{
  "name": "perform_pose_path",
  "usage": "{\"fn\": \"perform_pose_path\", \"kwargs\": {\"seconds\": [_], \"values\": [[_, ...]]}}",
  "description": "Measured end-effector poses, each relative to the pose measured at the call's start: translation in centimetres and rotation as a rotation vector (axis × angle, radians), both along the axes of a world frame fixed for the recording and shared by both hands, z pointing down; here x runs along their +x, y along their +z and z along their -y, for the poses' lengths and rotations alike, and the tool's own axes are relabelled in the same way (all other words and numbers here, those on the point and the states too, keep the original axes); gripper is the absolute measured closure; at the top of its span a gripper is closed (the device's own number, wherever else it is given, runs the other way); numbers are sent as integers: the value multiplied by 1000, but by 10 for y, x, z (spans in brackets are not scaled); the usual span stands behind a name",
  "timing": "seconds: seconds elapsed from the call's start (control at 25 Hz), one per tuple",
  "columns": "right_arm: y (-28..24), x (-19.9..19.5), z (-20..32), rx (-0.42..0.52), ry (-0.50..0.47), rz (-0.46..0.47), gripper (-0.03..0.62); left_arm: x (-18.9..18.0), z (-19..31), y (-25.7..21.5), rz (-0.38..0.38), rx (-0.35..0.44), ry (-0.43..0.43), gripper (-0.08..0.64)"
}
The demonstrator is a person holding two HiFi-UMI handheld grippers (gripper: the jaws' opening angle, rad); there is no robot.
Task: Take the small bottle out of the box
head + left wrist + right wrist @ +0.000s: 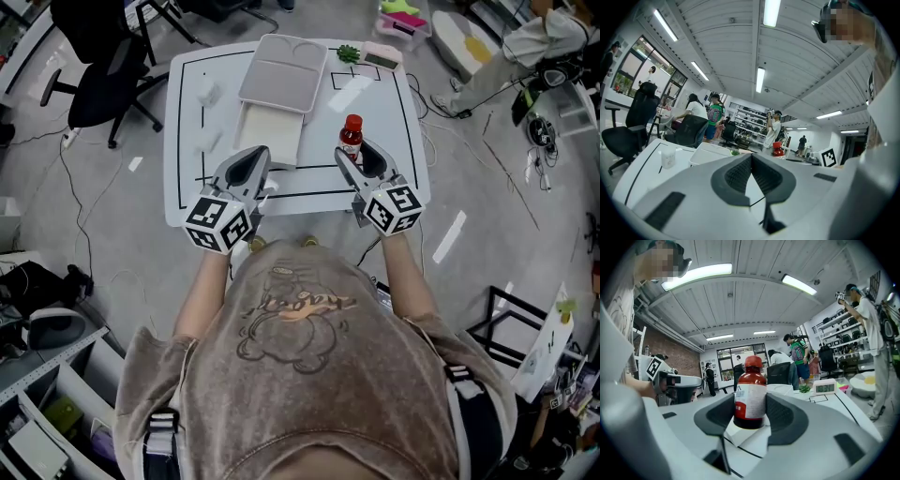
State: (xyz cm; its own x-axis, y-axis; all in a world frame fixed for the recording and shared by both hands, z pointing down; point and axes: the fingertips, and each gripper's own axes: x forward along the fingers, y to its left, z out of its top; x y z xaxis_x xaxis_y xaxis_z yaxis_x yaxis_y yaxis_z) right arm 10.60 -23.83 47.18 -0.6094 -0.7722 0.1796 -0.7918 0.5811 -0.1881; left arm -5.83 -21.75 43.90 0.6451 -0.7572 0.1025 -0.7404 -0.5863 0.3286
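Nearly level, right gripper (750, 409) clamps the small bottle (750, 392) upright; left gripper (751, 158) closed, empty.

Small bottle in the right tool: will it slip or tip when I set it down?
The small bottle looks rigid, so the right tool probably won't crush it. Pads press its smooth label; it may slip if loosened. Tall on a narrow base and full nearly to the red cap, it could tip.
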Motion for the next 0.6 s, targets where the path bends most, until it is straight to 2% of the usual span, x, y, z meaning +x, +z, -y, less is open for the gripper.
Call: {"fn": "perform_pose_path", "kwargs": {"seconds": [0.6], "values": [[4, -5, 12, -5, -41, -6, 382, -7, 3, 3, 10, -1, -31, 552]]}}
